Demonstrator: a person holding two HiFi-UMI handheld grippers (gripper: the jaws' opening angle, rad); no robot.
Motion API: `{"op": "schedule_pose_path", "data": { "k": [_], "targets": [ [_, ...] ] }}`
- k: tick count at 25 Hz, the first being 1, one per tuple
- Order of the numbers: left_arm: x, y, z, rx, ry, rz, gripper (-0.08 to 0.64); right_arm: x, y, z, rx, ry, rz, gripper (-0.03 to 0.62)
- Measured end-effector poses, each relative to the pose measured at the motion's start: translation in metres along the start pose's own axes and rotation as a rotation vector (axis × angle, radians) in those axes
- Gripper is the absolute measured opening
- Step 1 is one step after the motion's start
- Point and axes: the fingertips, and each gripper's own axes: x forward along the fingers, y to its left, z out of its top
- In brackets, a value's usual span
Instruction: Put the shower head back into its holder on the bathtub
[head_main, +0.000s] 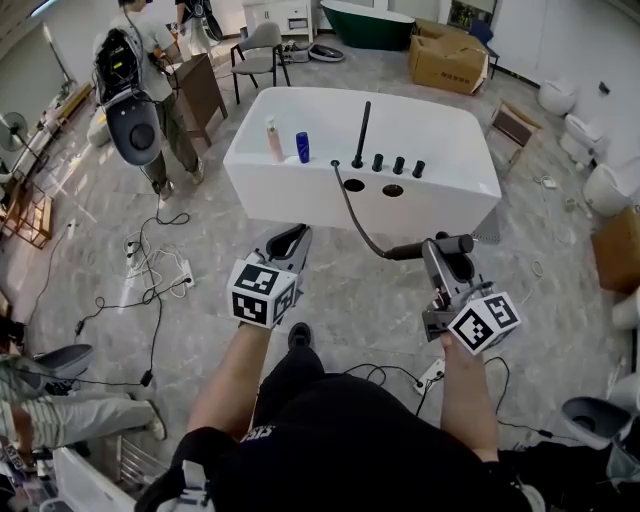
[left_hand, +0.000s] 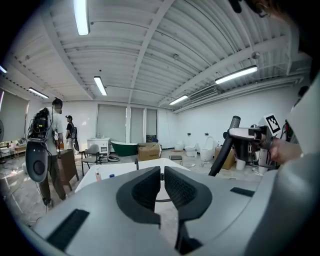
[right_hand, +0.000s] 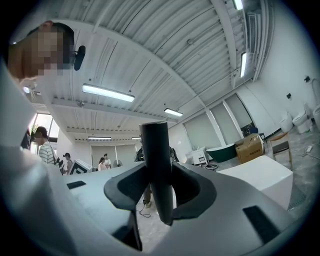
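The white bathtub (head_main: 440, 135) stands ahead of me on the tiled floor, with a black spout (head_main: 361, 133), a row of black knobs and two round holes (head_main: 354, 185) on its near deck. A black hose (head_main: 352, 215) runs from the deck to the black shower head (head_main: 432, 247). My right gripper (head_main: 452, 257) is shut on the shower head's handle (right_hand: 157, 165), in front of the tub's right part. My left gripper (head_main: 291, 240) hovers before the tub's left part, shut with nothing in it (left_hand: 162, 181). The left gripper view shows the shower head (left_hand: 226, 145) at the right and the tub (left_hand: 125, 172) beyond.
A pink bottle (head_main: 272, 140) and a blue bottle (head_main: 302, 147) stand on the tub's left rim. A person with a backpack (head_main: 135, 90) stands at the left by a wooden cabinet (head_main: 200, 90). Cables and a power strip (head_main: 180, 272) lie on the floor. Toilets (head_main: 610, 185) line the right.
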Motion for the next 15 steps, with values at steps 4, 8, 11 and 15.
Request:
{"op": "schedule_pose_path", "data": {
  "k": [4, 8, 11, 15],
  "targets": [
    [0.02, 0.017, -0.006, -0.02, 0.004, 0.002, 0.037, 0.016, -0.017, -0.004, 0.014, 0.006, -0.017, 0.152],
    [0.056, 0.041, -0.02, -0.043, 0.021, -0.029, 0.037, 0.048, -0.035, -0.012, 0.016, 0.017, -0.036, 0.152],
    [0.09, 0.065, -0.027, -0.054, 0.034, -0.054, 0.037, 0.082, -0.056, -0.017, 0.016, 0.029, -0.058, 0.15],
    [0.136, 0.111, -0.028, -0.077, 0.05, -0.071, 0.038, 0.14, -0.08, -0.023, 0.015, 0.059, -0.069, 0.15]
  ]
}}
